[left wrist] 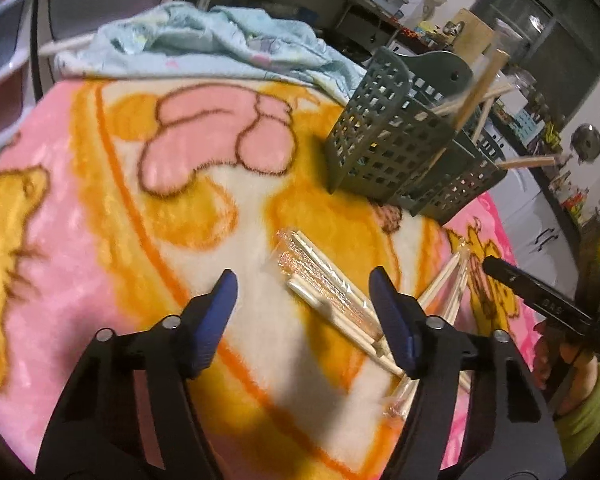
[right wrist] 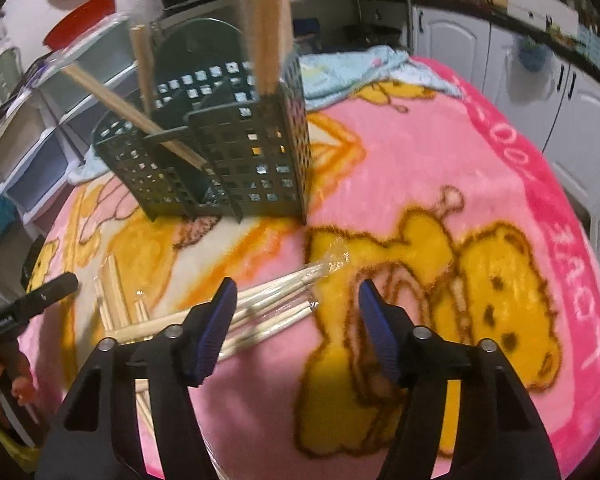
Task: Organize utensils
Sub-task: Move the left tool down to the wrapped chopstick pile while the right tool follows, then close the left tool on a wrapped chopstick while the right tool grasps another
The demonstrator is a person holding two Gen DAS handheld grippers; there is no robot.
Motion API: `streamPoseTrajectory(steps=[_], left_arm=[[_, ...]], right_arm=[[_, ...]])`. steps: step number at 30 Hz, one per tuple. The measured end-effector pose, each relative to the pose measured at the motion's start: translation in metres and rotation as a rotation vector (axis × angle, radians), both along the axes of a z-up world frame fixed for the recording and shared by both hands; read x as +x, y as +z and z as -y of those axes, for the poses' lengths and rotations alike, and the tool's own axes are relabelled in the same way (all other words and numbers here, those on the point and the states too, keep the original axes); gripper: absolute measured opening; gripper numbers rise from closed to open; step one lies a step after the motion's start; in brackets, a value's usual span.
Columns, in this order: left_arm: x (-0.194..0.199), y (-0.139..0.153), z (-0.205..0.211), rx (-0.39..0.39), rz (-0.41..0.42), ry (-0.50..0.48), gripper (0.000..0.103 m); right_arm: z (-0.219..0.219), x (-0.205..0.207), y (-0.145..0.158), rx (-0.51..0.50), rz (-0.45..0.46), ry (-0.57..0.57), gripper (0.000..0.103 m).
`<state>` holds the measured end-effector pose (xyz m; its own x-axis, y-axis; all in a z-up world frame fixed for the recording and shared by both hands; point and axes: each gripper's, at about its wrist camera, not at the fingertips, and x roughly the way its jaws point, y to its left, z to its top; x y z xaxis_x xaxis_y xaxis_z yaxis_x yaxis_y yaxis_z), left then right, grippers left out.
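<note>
A dark green lattice utensil caddy (left wrist: 396,148) (right wrist: 228,148) stands on the pink and yellow blanket (left wrist: 100,216) with several wooden chopsticks (right wrist: 266,36) sticking out of it. Plastic-wrapped chopsticks (left wrist: 332,292) lie in front of it, a little ahead of my left gripper (left wrist: 304,312), which is open with nothing between its fingers. More wrapped chopsticks (right wrist: 276,300) lie fanned beneath my right gripper (right wrist: 296,316), also open; their ends pass behind its left finger (right wrist: 216,328). The other gripper's black body appears at the right edge of the left view (left wrist: 540,296) and at the left edge of the right view (right wrist: 32,300).
A light blue towel (left wrist: 204,44) is bunched at the blanket's far side. White drawer units (right wrist: 40,128) stand beyond the caddy, white cabinets (right wrist: 540,92) to the right. A hand in a green sleeve (left wrist: 580,392) holds the other gripper.
</note>
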<state>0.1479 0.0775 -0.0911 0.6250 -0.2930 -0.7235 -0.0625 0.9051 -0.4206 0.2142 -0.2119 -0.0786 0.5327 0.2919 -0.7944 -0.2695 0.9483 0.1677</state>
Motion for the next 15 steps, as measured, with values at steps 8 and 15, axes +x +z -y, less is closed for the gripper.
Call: streamPoseTrajectory(steps=[8,15], left_arm=[[0.013,-0.016,-0.005,-0.048,-0.055,0.011,0.032],[0.017,-0.021,-0.011,-0.064,-0.064,0.028,0.023]], right_arm=[[-0.002,0.023,-0.017,0.047,-0.116,-0.058,0.039],[0.003,0.027,-0.023,0.083,-0.133,-0.075,0.004]])
